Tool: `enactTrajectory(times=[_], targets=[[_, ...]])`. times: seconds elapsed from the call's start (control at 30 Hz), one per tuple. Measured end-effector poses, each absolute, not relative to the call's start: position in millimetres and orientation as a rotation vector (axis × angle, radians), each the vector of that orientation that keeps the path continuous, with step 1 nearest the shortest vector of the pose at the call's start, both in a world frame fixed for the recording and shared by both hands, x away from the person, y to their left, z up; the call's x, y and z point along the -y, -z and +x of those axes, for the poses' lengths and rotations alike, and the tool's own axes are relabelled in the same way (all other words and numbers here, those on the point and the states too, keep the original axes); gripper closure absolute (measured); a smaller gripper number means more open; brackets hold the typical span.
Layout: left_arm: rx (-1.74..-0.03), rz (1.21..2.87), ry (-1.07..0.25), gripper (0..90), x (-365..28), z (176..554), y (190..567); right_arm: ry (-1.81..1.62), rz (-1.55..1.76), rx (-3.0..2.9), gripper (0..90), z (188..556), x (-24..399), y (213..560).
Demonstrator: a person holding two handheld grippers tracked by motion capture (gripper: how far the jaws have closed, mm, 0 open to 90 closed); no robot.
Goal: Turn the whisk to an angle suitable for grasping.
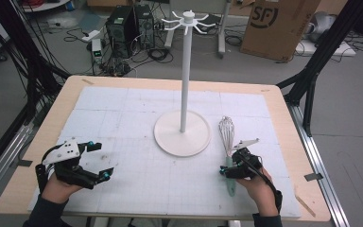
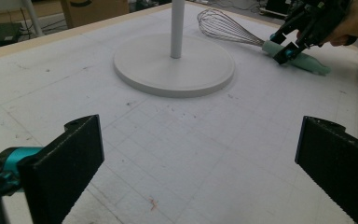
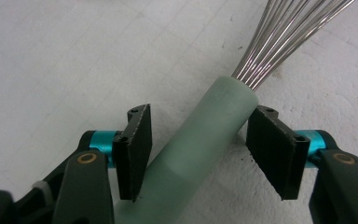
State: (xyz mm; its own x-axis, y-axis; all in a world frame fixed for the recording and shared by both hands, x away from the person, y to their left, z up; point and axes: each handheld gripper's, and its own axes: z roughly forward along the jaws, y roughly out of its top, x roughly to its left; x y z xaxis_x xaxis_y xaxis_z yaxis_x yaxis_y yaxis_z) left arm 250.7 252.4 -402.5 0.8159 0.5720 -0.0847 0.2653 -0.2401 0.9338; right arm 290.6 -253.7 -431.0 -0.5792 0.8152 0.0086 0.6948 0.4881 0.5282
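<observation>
A wire whisk (image 1: 226, 130) with a pale green handle (image 3: 214, 116) lies flat on the white mat, right of the stand's round base (image 1: 182, 135). My right gripper (image 3: 198, 140) straddles the handle just below the wires. The right pad touches the handle's end and a narrow gap shows at the left pad. From the left gripper view, that right gripper (image 2: 284, 44) sits over the whisk (image 2: 228, 28). My left gripper (image 1: 99, 159) rests at the mat's near left, its jaws wide open with nothing between them.
A tall white stand with hook arms at its top (image 1: 185, 71) rises from the middle of the mat (image 1: 123, 109). The wooden table edge (image 1: 28, 156) frames the mat. Beyond the table are cables, computer boxes and a cardboard box (image 1: 276, 23).
</observation>
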Motion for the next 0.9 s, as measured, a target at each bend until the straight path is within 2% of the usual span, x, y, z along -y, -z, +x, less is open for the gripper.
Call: enactTrajectory(times=[0.33,0.47,0.8,0.9], targets=[[-0.635,1.839,-0.325,1.7,-251,251,403,-0.71,1.329,-2.48,51.4,293,255,430],[-0.637,1.84,-0.326,1.7,-251,251,404,-0.718,1.354,-2.46,59.6,294,259,429],[-0.635,1.844,-0.323,1.7,-249,251,404,-0.697,1.391,-2.393,69.1,297,278,429],[-0.638,1.848,-0.323,1.7,-249,251,405,-0.706,1.391,-2.384,69.4,297,285,429]])
